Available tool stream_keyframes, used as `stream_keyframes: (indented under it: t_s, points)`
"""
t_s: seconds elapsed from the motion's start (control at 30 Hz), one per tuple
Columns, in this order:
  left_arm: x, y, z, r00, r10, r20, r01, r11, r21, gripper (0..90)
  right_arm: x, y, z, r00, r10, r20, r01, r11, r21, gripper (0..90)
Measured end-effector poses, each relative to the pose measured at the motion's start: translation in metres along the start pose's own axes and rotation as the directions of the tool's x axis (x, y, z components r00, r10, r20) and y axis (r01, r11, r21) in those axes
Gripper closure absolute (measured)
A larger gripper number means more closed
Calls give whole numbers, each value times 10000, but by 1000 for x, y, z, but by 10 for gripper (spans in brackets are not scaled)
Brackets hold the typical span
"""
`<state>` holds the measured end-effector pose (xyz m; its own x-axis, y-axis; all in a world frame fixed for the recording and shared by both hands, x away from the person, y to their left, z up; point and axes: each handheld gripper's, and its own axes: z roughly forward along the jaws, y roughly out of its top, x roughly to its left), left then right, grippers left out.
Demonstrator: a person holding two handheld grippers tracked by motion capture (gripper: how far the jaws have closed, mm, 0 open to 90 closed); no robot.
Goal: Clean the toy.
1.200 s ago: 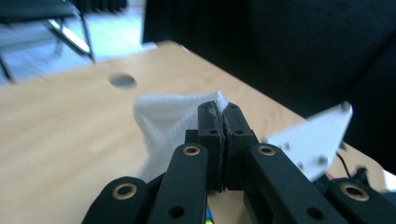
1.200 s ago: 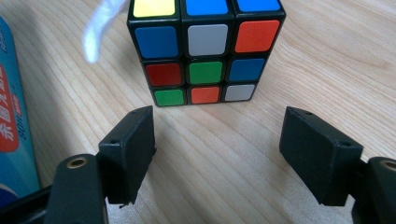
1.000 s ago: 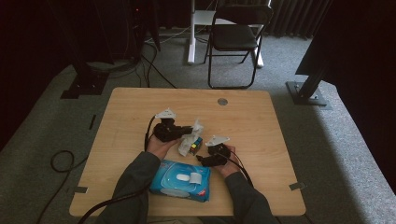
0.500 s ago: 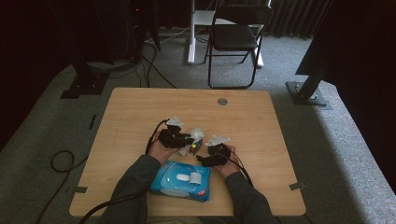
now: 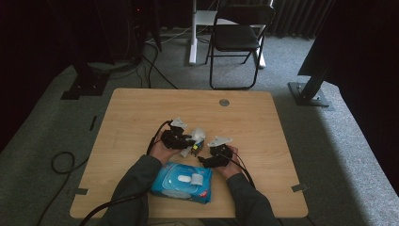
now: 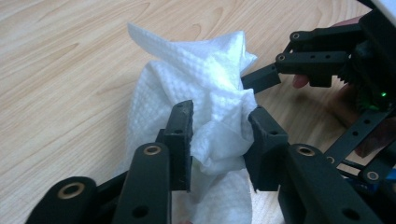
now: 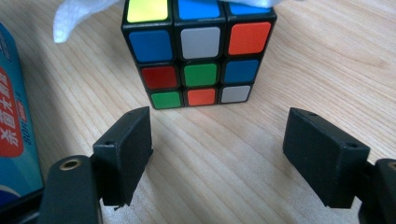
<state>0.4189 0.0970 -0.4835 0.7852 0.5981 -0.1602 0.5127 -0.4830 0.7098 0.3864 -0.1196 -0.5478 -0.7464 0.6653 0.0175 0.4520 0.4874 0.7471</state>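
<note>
A crumpled white wipe [image 6: 201, 84] lies on the wooden table [image 5: 141, 108], draped against a colour cube [image 7: 198, 51]. My left gripper [image 6: 219, 126] has just been closing its jaws, and both pads now press on a bunch of the wipe. In the high view the left gripper [image 5: 188, 140] sits left of the wipe [image 5: 198, 135] and the cube [image 5: 196, 149]. My right gripper [image 7: 229, 135] rests a little short of the cube; its jaws have just been opening and stand wide with nothing between them. In the high view the right gripper [image 5: 203, 160] points left toward the cube.
A blue pack of wet wipes [image 5: 181, 181] lies at the table's near edge between the person's forearms, and its end shows beside the right gripper [image 7: 14, 116]. A folding chair [image 5: 237, 37] stands beyond the table. A round metal cap [image 5: 224, 102] sits near the far edge.
The left gripper moved right, from beside the wipe onto it. Its jaws now sit around the wipe. The right gripper stayed in place.
</note>
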Motion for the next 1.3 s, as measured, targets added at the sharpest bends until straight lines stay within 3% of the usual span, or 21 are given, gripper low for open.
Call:
stream_keyframes:
  t_s: [0.17, 0.3, 0.77, 0.87, 1.0, 1.1, 1.3]
  points:
    - [-1, -1, -1, 9999, 44, -112, -44, 10000, 78, 794, 2, 2, 1, 10000, 58, -51, -59, 9999, -118, 224]
    - [0, -2, -2, 9999, -92, 119, 91, 9999, 102, 838, 2, 6, 1, 9999, -10, -126, 6, 9993, -367, 232]
    - [-6, -2, 0, 9952, 443, 868, -477, 9982, 371, 851, 5, 10, 9, 9980, -496, -404, 471, 9971, -591, 221]
    - [-7, -1, 0, 9947, 591, 840, -630, 9970, 442, 850, 8, 11, 9, 9968, -608, -518, 572, 9960, -679, 287]
    - [-8, -1, 0, 9949, 677, 751, -710, 9966, 417, 850, 10, 11, 9, 9965, -721, -413, 692, 9952, -691, 293]
    - [-9, 0, -2, 9949, 939, 369, -955, 9944, 453, 855, 9, 9, 7, 9956, -804, -488, 767, 9944, -732, 331]
    - [-6, 0, -2, 9959, 894, 172, -900, 9952, 392, 860, 9, 8, 6, 9959, -781, -460, 748, 9947, -711, 342]
